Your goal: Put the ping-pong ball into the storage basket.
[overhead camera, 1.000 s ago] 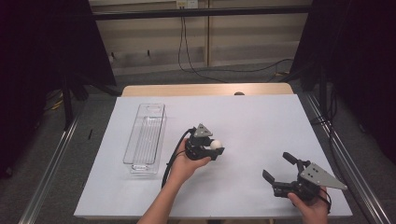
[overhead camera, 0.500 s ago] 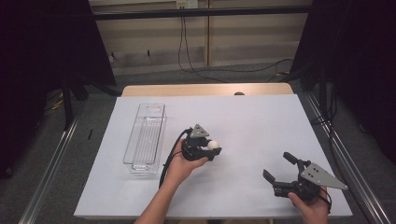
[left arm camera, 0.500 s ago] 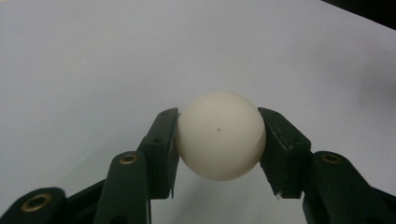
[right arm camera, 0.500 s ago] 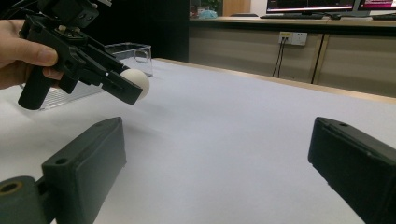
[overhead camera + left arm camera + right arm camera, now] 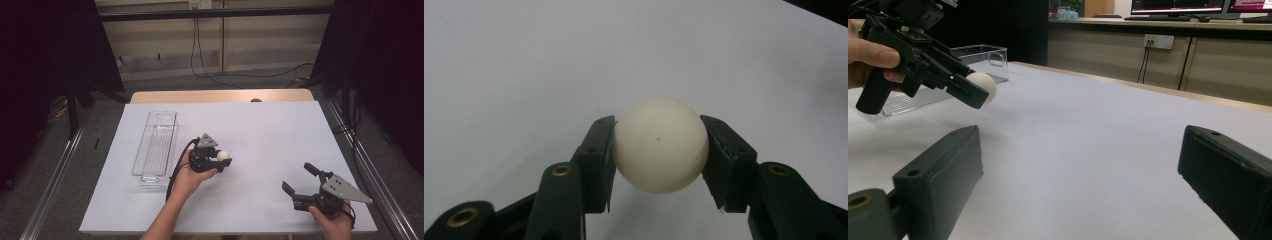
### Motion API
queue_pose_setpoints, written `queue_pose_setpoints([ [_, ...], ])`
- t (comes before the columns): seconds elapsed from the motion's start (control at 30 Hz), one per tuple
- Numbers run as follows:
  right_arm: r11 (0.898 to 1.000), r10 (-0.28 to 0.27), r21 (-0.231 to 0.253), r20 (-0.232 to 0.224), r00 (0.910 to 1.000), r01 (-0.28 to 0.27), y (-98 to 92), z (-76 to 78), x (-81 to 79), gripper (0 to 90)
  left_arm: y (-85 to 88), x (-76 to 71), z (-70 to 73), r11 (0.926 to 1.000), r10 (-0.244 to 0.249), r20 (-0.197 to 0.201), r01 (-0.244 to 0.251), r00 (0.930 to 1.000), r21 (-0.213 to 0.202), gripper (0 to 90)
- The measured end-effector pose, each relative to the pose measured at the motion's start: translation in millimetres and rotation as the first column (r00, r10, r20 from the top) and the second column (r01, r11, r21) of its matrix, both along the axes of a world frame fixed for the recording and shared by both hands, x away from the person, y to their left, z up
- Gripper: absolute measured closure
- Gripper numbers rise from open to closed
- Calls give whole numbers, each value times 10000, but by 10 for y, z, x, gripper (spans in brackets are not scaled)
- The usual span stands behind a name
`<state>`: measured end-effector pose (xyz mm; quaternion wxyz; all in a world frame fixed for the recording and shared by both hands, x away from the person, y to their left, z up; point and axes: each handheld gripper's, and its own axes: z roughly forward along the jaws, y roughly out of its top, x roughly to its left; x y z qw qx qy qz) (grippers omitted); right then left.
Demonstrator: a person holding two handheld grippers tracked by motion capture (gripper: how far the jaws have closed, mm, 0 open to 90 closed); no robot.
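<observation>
White paper covers the table [image 5: 280,125], whose pale wooden edge shows at the far side, with dark curtains at both flanks of the frame and cables hanging down the back wall. Just left of centre in the high view, the left gripper [image 5: 220,161] is closed on a small white ball [image 5: 223,156]. In the left gripper view its two black jaws press the ball [image 5: 660,145] from either side at its widest line, a hold that probably keeps a smooth round object from rolling out. The ball is matte, cream-white and spherical, with one tiny dark speck on its face. In the right gripper view, at upper left, it [image 5: 983,84] is carried clear above the table surface rather than resting on it. To the left of the hand lies a clear plastic tray [image 5: 156,145], long, narrow and rectangular, with a ribbed floor and glossy walls. It seems the likely destination, since the ball is held just beside it. At lower right of the high view, the right gripper [image 5: 302,182] rests low near the table's edge, its jaws spread wide with nothing between them, apparently parked out of the working path. Both grippers are hard black plastic topped by a grey three-cornered plate.
</observation>
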<state>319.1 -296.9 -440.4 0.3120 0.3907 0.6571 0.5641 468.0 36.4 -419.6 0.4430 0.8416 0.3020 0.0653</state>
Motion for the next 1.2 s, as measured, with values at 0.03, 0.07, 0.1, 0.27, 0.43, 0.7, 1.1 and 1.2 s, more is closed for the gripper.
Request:
queue_pose_setpoints([
  [0.03,10000,19,-13,-15,10000,-19,-1,0,0,35,12,4,4,10000,-37,17,37,10000,35,512],
  [0.07,10000,48,-24,10,10000,-48,-1,-2,3,35,14,2,9,10000,33,78,-34,10000,83,512],
  [0.1,10000,21,-17,42,10000,-21,3,-4,4,35,23,6,4,10000,-49,48,49,10000,-11,512],
  [0.27,10000,-3,-77,29,10000,3,-5,-6,6,35,40,6,12,10000,43,7,-43,10000,39,512],
  [0.43,9999,27,-113,27,10000,-27,0,-10,10,35,42,13,19,10000,38,36,-39,10000,67,512],
  [0.7,9999,-7,-121,9,10000,7,5,-8,6,35,45,22,19,10000,76,-11,-76,10000,7,512],
  [1.1,9999,-65,-108,32,10000,65,-4,-14,12,35,124,22,99,9995,318,78,-318,9995,82,512],
  [1.2,10000,-48,-87,19,10000,49,0,-16,12,35,147,34,104,9994,320,91,-321,9994,128,512],
])
